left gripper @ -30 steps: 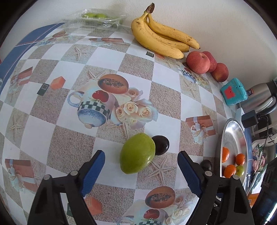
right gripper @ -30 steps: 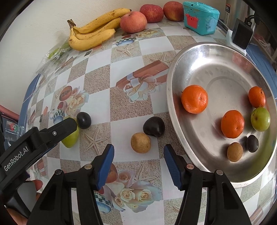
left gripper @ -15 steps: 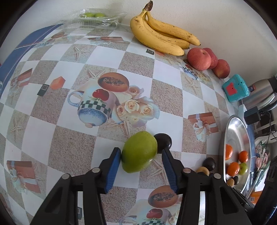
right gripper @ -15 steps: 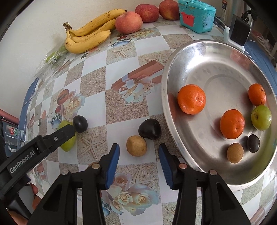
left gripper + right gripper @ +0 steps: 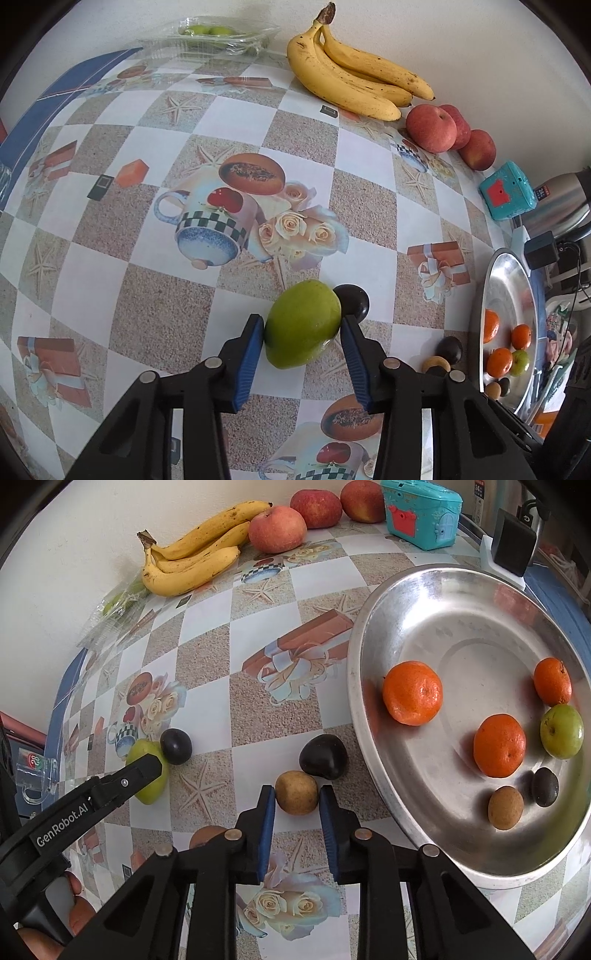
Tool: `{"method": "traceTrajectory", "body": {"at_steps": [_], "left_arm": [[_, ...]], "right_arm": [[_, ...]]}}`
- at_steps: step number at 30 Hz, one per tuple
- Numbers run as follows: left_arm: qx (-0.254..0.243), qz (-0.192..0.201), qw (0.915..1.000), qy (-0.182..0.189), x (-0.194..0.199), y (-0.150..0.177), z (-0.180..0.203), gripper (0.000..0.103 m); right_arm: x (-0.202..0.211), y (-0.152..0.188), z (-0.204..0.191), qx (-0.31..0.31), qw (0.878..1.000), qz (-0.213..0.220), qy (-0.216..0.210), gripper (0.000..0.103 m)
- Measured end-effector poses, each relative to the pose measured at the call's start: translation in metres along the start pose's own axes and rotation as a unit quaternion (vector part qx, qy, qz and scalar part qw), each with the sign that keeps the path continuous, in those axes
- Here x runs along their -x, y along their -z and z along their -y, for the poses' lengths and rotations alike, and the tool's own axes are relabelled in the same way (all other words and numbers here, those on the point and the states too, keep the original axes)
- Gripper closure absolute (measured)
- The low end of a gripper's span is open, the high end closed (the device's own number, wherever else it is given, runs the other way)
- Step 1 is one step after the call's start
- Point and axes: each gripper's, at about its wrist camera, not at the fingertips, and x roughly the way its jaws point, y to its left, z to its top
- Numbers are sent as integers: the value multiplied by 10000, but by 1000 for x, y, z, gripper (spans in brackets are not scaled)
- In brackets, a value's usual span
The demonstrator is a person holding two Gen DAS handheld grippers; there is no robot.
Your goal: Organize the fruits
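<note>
A large green mango (image 5: 303, 328) lies on the patterned tablecloth between the blue pads of my left gripper (image 5: 301, 325); the jaws are closing and both pads touch its sides. A dark plum (image 5: 352, 301) rests against its far side. In the right wrist view my right gripper (image 5: 297, 794) is shut on a small round brown fruit (image 5: 296, 792), which still sits on the cloth. A second dark plum (image 5: 324, 756) lies just behind it, beside the steel tray (image 5: 424, 590). The tray holds three oranges, a green fruit, a brown fruit and a dark one.
Along the wall lie a bunch of bananas (image 5: 351, 81), three red apples (image 5: 430, 127), a teal toy box (image 5: 508, 190) and a clear plastic container (image 5: 214, 37). A steel flask (image 5: 557, 203) and a black adapter (image 5: 513, 546) stand behind the tray.
Both pairs of jaws have come together, the left around the green mango and the right around the small brown fruit. Neither hand has shifted and no fruit has moved.
</note>
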Motion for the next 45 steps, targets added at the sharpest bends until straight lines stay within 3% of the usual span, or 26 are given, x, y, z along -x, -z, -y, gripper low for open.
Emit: {"method": "traceTrajectory", "body": {"at_steps": [13, 20, 33, 36, 45], "left_arm": [[219, 170, 9996, 29, 20, -3, -3, 57], [286, 189, 9994, -7, 24, -2, -5, 57], [341, 128, 9993, 46, 22, -1, -7, 57], [347, 143, 9993, 75, 22, -2, -8, 68], [429, 141, 9990, 57, 21, -3, -13, 68]], "right_arm": [[23, -2, -2, 46, 9995, 208, -241, 79], [14, -2, 7, -70, 9998, 69, -171, 79], [2, -3, 10, -331, 9985, -45, -437, 73], [-2, -3, 6, -300, 9986, -59, -421, 73], [-7, -4, 7, -372, 9983, -48, -449, 73]]}}
